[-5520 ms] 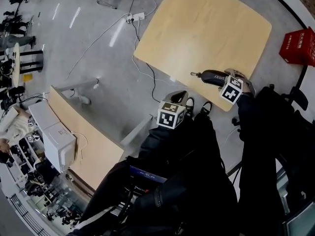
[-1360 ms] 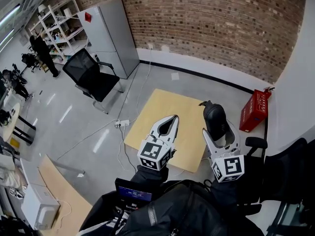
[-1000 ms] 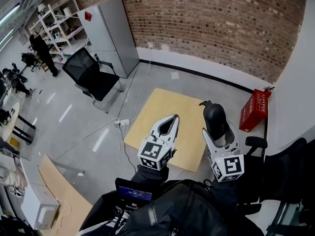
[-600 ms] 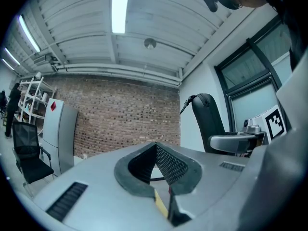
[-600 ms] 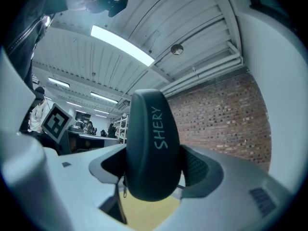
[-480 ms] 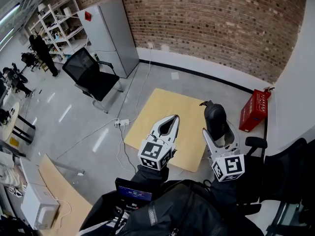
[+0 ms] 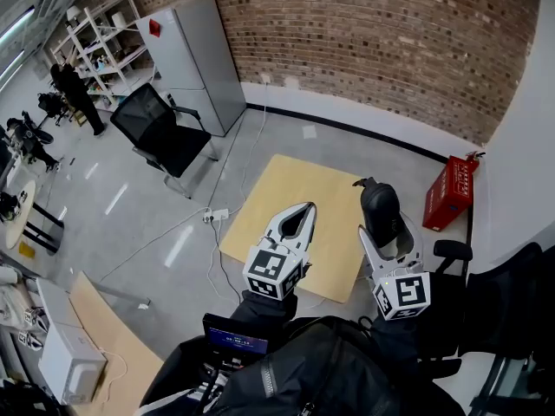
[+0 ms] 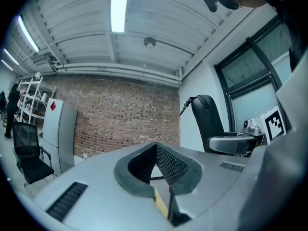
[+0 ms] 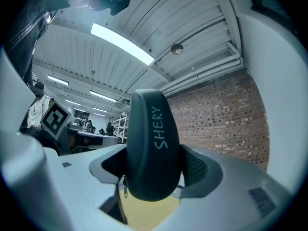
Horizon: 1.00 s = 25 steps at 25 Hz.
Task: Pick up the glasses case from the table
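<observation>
Left gripper [image 7: 303, 210] jaws together — empty, right gripper [image 7: 386, 232] clamping glasses case [image 7: 379, 203]

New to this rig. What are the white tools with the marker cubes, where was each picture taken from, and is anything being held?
A person holds a two-jaw gripper in each hand; the marker cubes are part of them. The head view looks down from the person's head at the left gripper, the right gripper and a wooden table below, bare where it shows. Each gripper view looks along that gripper's own jaws. The left jaws are together with nothing between them. The right jaws clamp a dark glasses case, held above the table.
</observation>
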### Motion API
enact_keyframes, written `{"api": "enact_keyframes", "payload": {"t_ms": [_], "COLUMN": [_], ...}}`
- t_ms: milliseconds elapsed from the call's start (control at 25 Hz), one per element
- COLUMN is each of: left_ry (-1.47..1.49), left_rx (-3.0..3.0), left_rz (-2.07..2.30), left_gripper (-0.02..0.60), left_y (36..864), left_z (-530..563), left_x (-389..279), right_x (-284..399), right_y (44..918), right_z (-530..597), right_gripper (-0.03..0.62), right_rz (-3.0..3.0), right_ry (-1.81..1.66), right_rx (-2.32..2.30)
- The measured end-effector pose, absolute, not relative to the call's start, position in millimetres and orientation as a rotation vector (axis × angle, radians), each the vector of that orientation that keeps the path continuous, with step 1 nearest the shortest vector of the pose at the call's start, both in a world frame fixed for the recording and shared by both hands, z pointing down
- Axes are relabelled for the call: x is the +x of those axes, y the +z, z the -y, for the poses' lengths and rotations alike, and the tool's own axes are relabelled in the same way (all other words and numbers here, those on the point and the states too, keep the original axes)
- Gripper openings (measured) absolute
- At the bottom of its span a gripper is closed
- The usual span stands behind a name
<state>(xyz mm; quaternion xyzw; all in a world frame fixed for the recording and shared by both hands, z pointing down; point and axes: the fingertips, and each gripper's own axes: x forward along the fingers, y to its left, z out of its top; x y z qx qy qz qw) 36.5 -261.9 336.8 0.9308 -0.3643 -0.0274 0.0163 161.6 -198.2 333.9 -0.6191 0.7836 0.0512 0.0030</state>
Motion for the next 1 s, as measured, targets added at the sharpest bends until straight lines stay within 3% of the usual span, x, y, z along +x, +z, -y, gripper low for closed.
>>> {"api": "enact_keyframes", "payload": {"t_ms": [1000], "left_ry": [-0.039], "left_rx": [2.878], "left_rz": [1.143], "left_gripper": [-0.002], "left_y": [345.1], "left_z": [263.8], "left_x": [39.4], "right_x": [159.9], "right_y": [343.3], "right_z": [204.4], "right_gripper": [0.345], "right_rz": [-2.499], "right_ry": [0.105], "right_rx": [-1.893]}}
